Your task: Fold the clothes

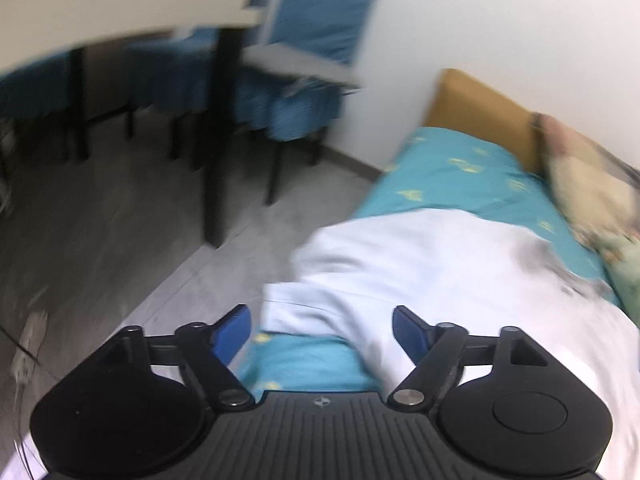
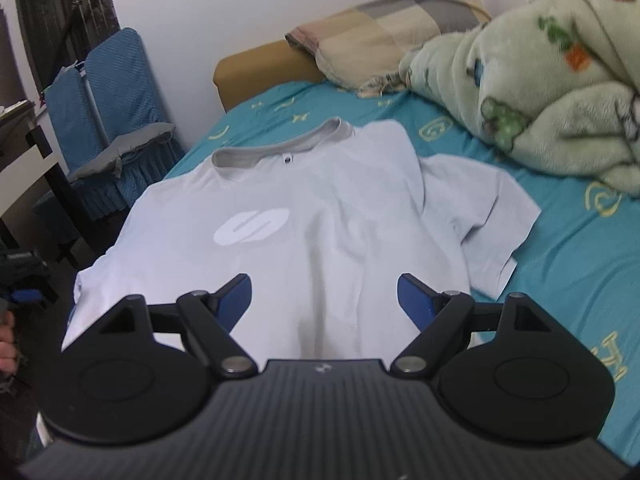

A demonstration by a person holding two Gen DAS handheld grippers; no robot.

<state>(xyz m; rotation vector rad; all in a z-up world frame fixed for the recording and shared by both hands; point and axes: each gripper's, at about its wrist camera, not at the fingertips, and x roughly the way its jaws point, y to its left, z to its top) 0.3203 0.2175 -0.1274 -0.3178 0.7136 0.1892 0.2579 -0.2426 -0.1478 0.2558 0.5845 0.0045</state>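
Observation:
A white T-shirt [image 2: 312, 216] lies flat, front up, on the teal bed sheet [image 2: 580, 256], collar [image 2: 280, 148] toward the headboard, with a pale oval logo on the chest. Its right sleeve [image 2: 480, 208] is spread on the sheet; its left sleeve hangs over the bed's left edge. My right gripper [image 2: 324, 300] is open and empty, above the shirt's lower middle. My left gripper [image 1: 322, 330] is open and empty at the bed's left edge, just before the left sleeve [image 1: 312, 304]. The left wrist view is blurred.
A green fleece blanket [image 2: 540, 80] and a checked pillow [image 2: 392, 28] lie at the head of the bed on the right. A blue-covered chair [image 2: 116, 120] and a dark-legged table [image 1: 120, 12] stand on the grey floor [image 1: 120, 240] to the left.

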